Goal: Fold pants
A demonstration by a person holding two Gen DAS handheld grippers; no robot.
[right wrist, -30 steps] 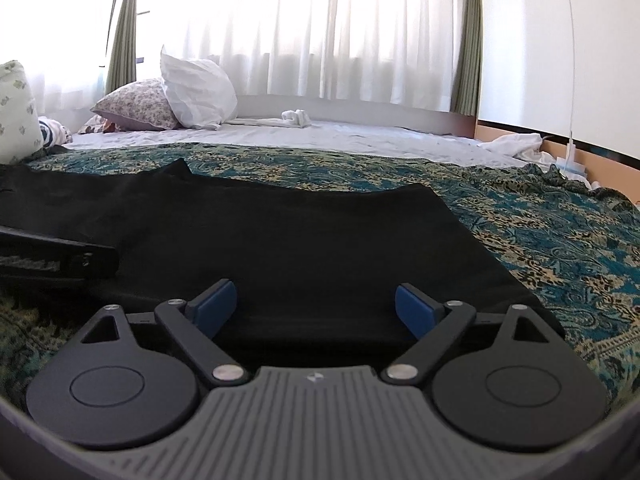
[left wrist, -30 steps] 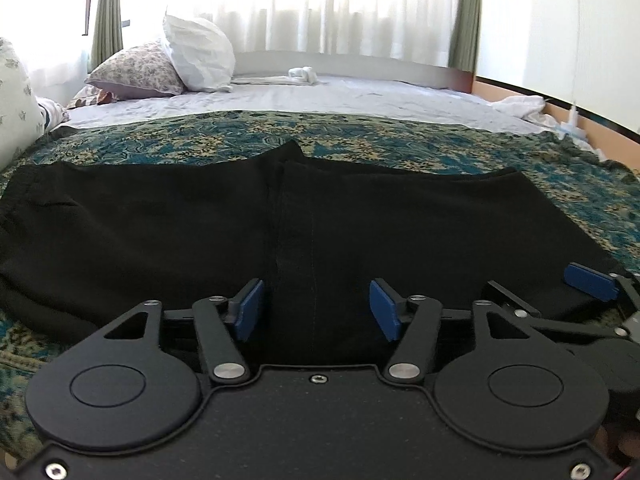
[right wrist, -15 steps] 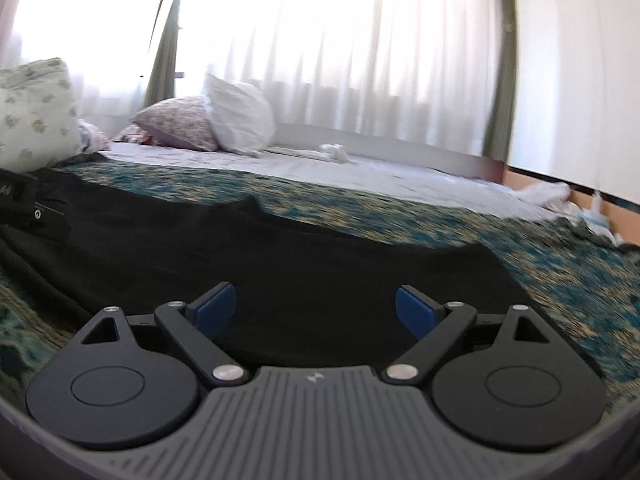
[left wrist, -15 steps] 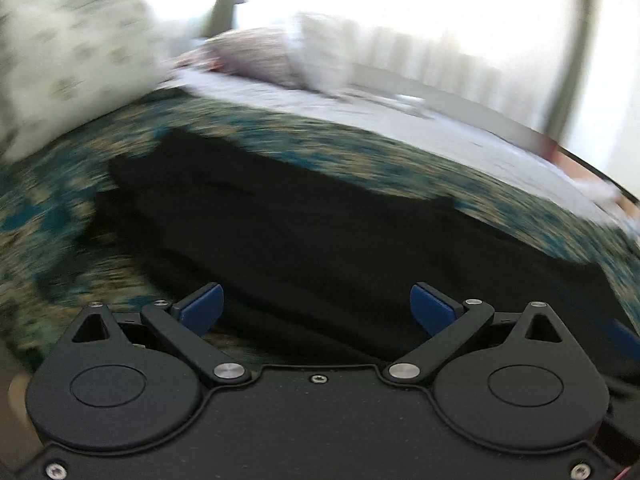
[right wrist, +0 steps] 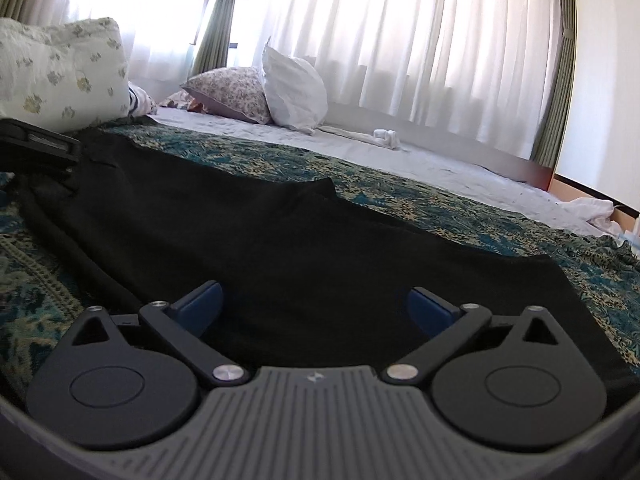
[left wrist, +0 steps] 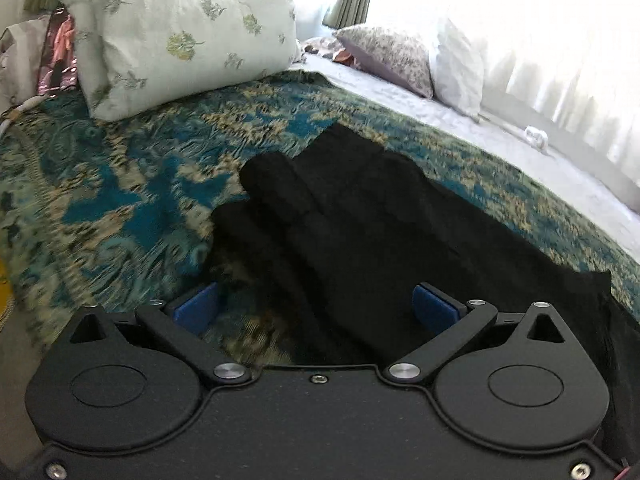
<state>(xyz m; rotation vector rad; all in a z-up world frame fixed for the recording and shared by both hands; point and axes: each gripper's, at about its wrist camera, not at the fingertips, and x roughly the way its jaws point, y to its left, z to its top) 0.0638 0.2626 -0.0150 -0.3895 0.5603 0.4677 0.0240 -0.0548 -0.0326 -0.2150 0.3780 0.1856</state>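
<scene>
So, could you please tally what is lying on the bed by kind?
Pillows: 3 (leaf-print pillow, floral pillow, white pillow)
Black pants: 1
Small white bundle: 1
Total: 5

Pants [left wrist: 360, 216]: matt black cloth, soft, light-swallowing. Bedspread [left wrist: 132, 184]: woven teal-and-cream cloth, rough, slightly crinkled; floral pillow [left wrist: 180, 28] pale smooth cotton; curtains [right wrist: 420, 40] sheer white fabric. Left gripper [left wrist: 316, 308] and right gripper [right wrist: 314, 306]: matt black plastic arms, bright metal pivot pins, blue rubbery-looking pads [left wrist: 434, 308].
</scene>
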